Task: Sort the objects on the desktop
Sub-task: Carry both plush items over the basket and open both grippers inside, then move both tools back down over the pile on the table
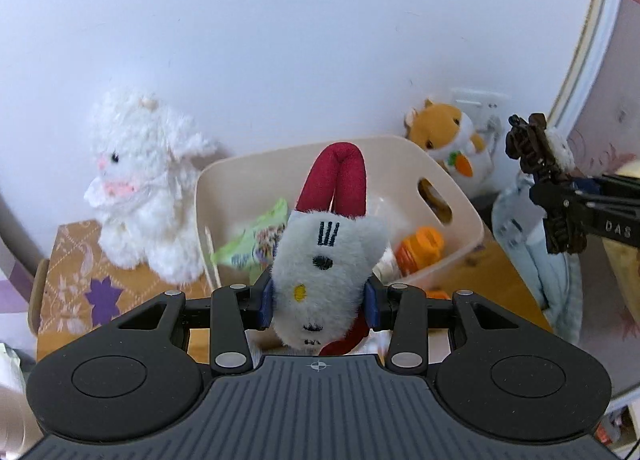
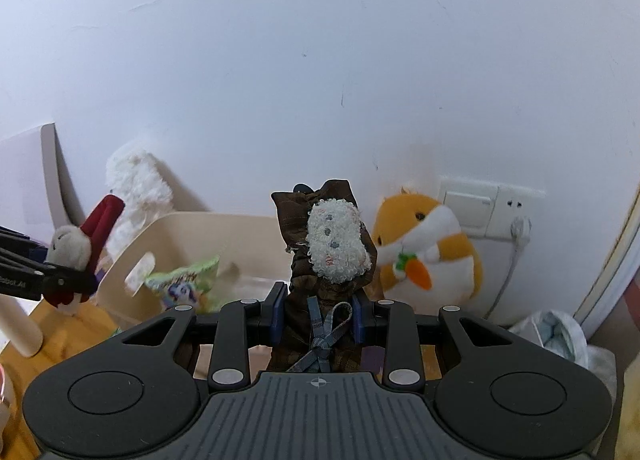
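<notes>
Your left gripper [image 1: 319, 302] is pinched on the grey doll [image 1: 326, 280], its blue pads pressed into the plush on both flanks. The doll's long axis runs straight away from the jaws, with the red legs [image 1: 338, 175] pointing up and forward. Directly beyond and below those legs lies the bin [image 1: 452, 195], its open mouth facing up; a green packet [image 1: 256, 240] and an orange bottle [image 1: 420, 246] already sit inside it.

Your right gripper [image 2: 318, 314] is clamped on the brown doll [image 2: 320, 300], whose woolly white face [image 2: 338, 246] stands above the jaws, long axis likewise pointing away. From this gripper the bin [image 2: 188, 227] lies ahead and to the left.

Both toys are carried clear of the table [image 1: 80, 292]. The left gripper appears nearer the bin's mouth, so it is probably the one to release first. The white lamb [image 1: 144, 183] and the hamster [image 1: 452, 139] flank the bin against the wall.
</notes>
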Tool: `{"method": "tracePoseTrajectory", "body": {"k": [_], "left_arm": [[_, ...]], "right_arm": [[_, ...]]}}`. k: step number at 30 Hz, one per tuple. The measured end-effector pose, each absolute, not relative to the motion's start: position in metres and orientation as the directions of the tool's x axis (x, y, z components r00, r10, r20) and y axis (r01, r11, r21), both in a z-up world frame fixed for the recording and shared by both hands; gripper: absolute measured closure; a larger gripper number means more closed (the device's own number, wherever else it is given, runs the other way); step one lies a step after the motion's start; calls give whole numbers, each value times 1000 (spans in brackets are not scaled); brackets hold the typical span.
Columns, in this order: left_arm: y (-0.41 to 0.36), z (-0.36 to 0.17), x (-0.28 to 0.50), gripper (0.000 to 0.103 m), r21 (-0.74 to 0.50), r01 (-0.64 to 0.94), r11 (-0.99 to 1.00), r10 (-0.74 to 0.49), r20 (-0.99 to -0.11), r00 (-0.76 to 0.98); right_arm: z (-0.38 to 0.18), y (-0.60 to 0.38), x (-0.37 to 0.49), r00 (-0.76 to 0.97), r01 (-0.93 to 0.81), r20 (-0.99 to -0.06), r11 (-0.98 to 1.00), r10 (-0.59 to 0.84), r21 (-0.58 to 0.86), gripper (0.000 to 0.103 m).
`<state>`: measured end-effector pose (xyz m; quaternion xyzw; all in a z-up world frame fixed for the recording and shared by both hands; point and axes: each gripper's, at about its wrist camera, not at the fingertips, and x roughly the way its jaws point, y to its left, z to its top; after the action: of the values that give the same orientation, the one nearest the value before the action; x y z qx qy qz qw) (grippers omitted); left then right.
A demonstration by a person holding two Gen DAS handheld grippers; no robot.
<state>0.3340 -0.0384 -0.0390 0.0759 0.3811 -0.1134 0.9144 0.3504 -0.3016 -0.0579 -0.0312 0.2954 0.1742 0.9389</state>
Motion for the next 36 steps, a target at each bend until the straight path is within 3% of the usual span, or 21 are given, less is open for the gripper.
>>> {"method": "tracePoseTrajectory", "body": {"k": [9,15,21,24,26,34,36], "left_arm": [[-41,-58,390,61,43,203,978,-108,-731,674],[-43,-84,410,60,102,177,979,-36,-766,642],[-34,-106,423,59,75,130,989,-16,-807,591],[-33,-108,422,47,103,136,985,1,-800,600],[-31,-107,420,32,104,132,986,3,-798,603],[-28,-98,406,29,99,139,985,-9,-781,624],[-28,-96,400,29,102,151,983,-16,-777,630]], "right_arm": [[-72,-269,401,744,-323,-592,943,309,87,73],[-94,-247,423,703,-299,-643,947,304,121,73],[-122,-232,433,657,-245,-700,957,280,154,72],[-128,-230,432,653,-246,-706,959,274,145,54],[-127,-232,430,658,-255,-702,958,272,132,37],[-117,-247,411,698,-273,-659,955,280,116,2],[-114,-251,402,711,-289,-641,951,288,107,0]]}}
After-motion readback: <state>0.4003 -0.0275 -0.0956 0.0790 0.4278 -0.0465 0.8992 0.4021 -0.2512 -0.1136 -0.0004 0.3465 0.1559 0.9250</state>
